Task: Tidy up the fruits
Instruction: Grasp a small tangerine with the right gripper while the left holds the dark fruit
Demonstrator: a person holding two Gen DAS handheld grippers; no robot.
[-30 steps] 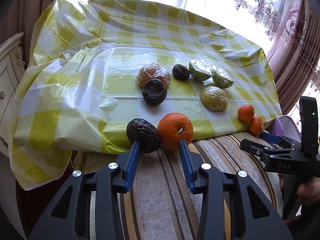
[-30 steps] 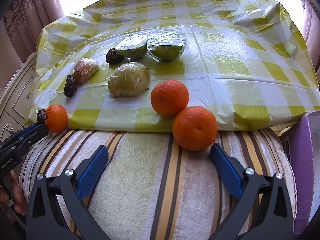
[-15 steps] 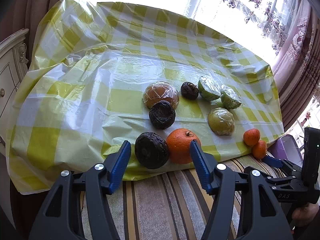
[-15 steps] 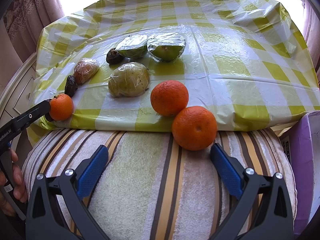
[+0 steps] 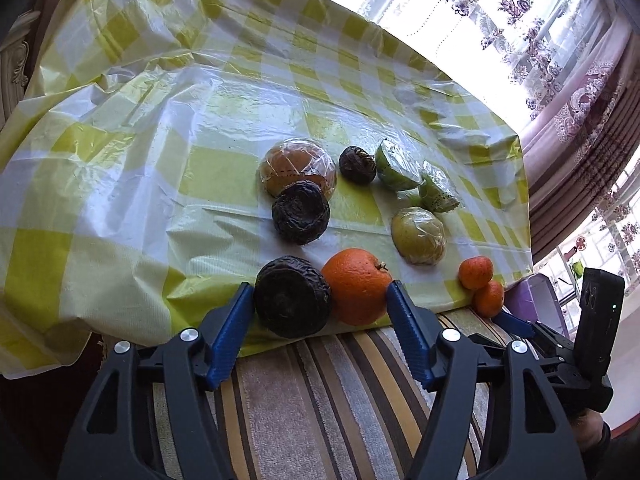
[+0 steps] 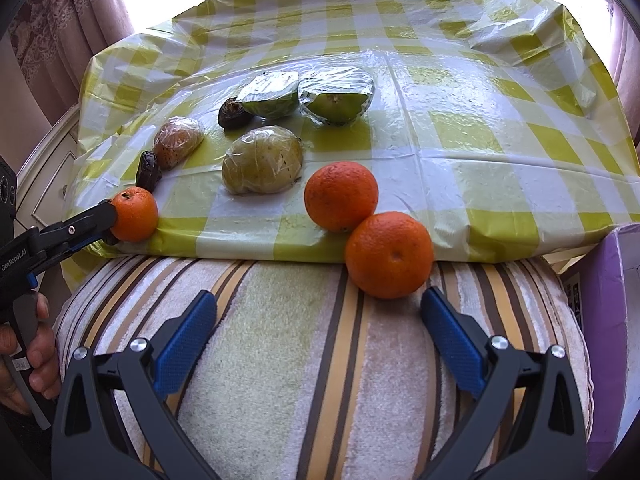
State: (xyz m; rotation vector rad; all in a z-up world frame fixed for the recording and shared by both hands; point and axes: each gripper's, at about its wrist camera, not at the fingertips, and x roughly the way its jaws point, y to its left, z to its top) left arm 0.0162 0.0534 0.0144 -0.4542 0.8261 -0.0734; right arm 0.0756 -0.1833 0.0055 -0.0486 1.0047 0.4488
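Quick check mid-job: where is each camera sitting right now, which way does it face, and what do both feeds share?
Left wrist: on the left claw, angled down at the tablecloth's near edge; its opening blue fingers flank a dark wrinkled fruit and an orange.
Right wrist: on the open right claw, angled down over the striped cushion at two oranges; a hand shows.
Shared: the left-side orange, wrapped fruits, each other's claw.
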